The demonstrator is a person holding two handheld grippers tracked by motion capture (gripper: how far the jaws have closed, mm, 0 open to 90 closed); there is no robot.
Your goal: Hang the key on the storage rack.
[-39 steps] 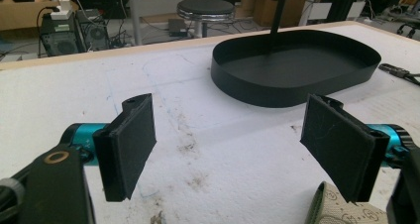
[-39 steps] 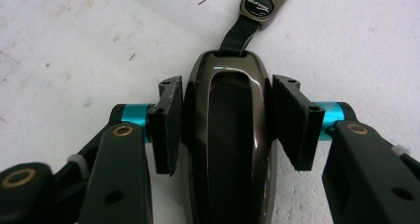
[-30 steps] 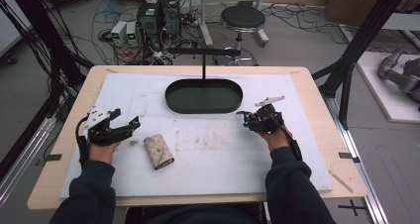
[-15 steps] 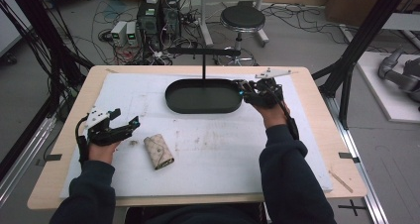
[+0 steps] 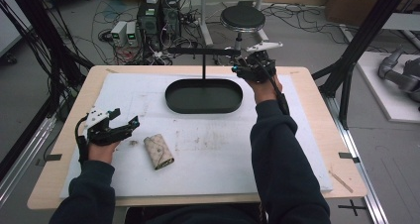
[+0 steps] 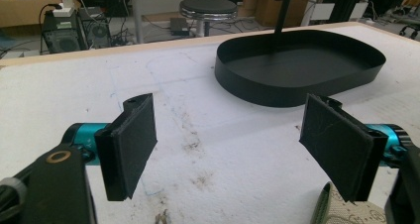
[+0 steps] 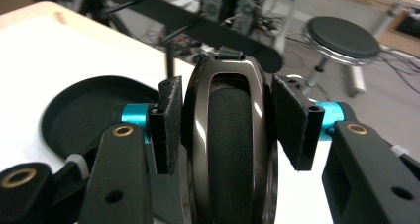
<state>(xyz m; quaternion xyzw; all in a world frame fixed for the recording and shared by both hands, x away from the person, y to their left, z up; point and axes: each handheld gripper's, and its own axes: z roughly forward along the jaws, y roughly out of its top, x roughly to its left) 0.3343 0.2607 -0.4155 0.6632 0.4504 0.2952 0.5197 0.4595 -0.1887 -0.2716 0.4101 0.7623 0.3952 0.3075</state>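
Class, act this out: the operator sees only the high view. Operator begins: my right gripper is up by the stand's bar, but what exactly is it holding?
Observer: The right gripper view shows the right gripper shut on a glossy dark oval fob, with a small loop on its top end.
Operator: Is anything between the left gripper's pads?
Observer: No. In the left gripper view the left gripper stands open over bare mat, and the beige patterned pouch lies just outside one jaw.

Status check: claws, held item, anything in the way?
Right claw shut on glossy dark oval piece, beside stand crossbar. Left claw open, idle. Pouch on mat.
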